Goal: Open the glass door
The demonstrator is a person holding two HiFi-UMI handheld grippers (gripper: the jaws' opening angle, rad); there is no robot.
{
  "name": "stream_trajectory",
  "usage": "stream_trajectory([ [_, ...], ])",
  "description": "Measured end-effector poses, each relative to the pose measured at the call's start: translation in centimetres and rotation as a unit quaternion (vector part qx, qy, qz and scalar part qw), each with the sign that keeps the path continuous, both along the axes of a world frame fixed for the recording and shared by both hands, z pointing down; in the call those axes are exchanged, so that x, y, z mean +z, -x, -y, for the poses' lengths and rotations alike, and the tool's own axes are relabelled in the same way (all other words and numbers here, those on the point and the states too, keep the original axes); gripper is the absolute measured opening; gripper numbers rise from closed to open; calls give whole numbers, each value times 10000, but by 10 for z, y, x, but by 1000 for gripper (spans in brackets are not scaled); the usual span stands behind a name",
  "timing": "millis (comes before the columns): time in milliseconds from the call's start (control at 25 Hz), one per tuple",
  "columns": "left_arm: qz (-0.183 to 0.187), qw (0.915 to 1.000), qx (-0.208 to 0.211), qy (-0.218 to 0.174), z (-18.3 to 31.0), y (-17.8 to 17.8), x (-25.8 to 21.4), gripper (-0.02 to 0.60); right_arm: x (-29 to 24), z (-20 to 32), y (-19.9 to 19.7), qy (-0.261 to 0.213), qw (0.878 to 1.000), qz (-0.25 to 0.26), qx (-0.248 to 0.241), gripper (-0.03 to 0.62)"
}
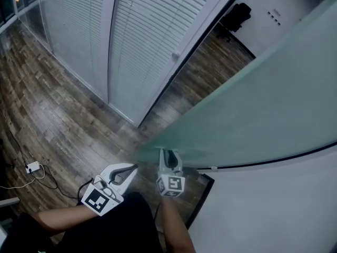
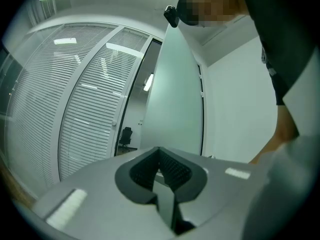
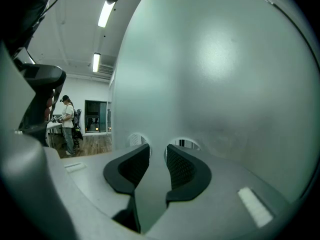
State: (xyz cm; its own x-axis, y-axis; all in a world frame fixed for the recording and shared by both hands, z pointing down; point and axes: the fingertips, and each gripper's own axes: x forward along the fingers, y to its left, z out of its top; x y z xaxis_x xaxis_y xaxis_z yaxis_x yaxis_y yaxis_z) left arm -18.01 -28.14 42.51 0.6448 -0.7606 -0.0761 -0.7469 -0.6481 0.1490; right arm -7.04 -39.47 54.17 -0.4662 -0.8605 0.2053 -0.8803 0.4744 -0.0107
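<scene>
The frosted glass door (image 1: 253, 104) stands swung partway open, slanting across the right of the head view. My right gripper (image 1: 168, 156) is close up against the door's face near its free edge. In the right gripper view the glass door (image 3: 220, 74) fills most of the picture. There the right gripper (image 3: 157, 156) has its jaws apart, both in front of the glass, with nothing distinct between the pads. Whether the tips touch the glass I cannot tell. My left gripper (image 1: 132, 168) hangs to the left, away from the door. The left gripper (image 2: 160, 154) is shut and empty.
A curved partition with white blinds (image 1: 147, 41) runs along the back. Beyond the doorway stands a dark office chair (image 1: 235, 15). Cables and a white adapter (image 1: 32, 167) lie on the wooden floor at left. A white wall (image 1: 274, 210) is at right. A person (image 3: 67, 126) stands far off.
</scene>
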Motion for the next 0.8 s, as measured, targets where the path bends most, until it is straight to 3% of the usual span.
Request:
stream_trajectory([
  [320, 78, 9999, -25, 109, -40, -6, -11, -2, -10, -48, 3, 71, 9999, 100, -5, 110],
  [800, 89, 9990, -403, 180, -119, -4, -4, -2, -7, -105, -11, 57, 9998, 107, -126, 110],
])
